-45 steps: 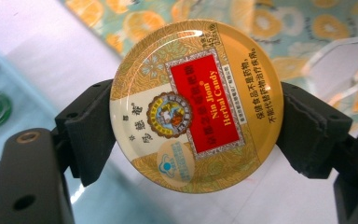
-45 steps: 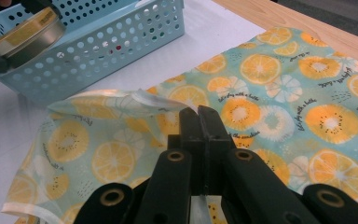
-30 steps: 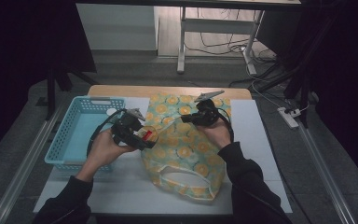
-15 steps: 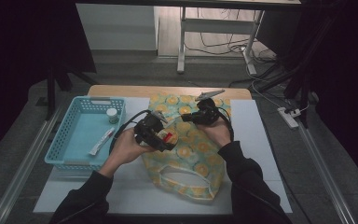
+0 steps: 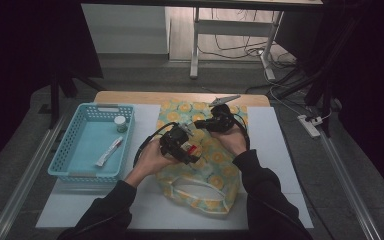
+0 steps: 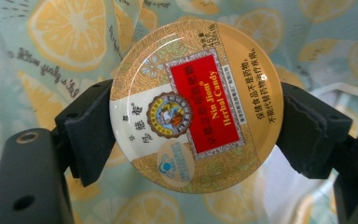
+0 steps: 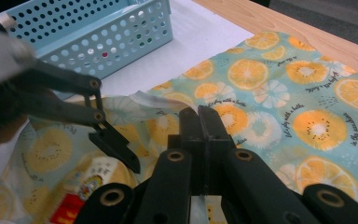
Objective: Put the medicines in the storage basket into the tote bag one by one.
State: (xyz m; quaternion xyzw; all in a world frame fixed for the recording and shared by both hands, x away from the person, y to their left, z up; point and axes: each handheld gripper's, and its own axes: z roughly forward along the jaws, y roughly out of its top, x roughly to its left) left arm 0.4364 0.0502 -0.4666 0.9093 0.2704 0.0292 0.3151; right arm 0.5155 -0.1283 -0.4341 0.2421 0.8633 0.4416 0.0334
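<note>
From the high view, the left gripper (image 5: pixel 192 149) sits over the fruit-print bag (image 5: pixel 215 160), which lies on the white mat (image 5: pixel 275 165) toward the middle of the desk (image 5: pixel 130 96). A small red and gold spot shows at its tip there, too small to read. The left gripper view makes it plain: a round candy tin (image 6: pixel 196 106), gold with a red label reading "Nin Jiom Herbal Candy", is gripped edge to edge between the two black jaws, each pad pressed against the rim. Behind the tin lies the bag's lemon-slice cloth.

The right gripper (image 5: pixel 211 123) rests farther up the bag, toward the desk's far edge. In the high view its jaws are hard to make out. The right gripper view shows them clamped together, pinching a fold of the bag's cloth near its opening and lifting the edge a little. That same view catches the left gripper (image 7: pixel 114 140) coming in from the left, with the tin (image 7: pixel 81 189) low in the corner, over the bag just beside the raised edge.

Only the high view takes in the blue basket (image 5: pixel 65 152) at the mat's left edge, with a small white jar (image 5: pixel 121 123) near its far right corner and a white tube (image 5: pixel 108 151) lying slantwise in the middle. The right gripper view shows the basket's (image 7: pixel 98 35) perforated wall alone.
</note>
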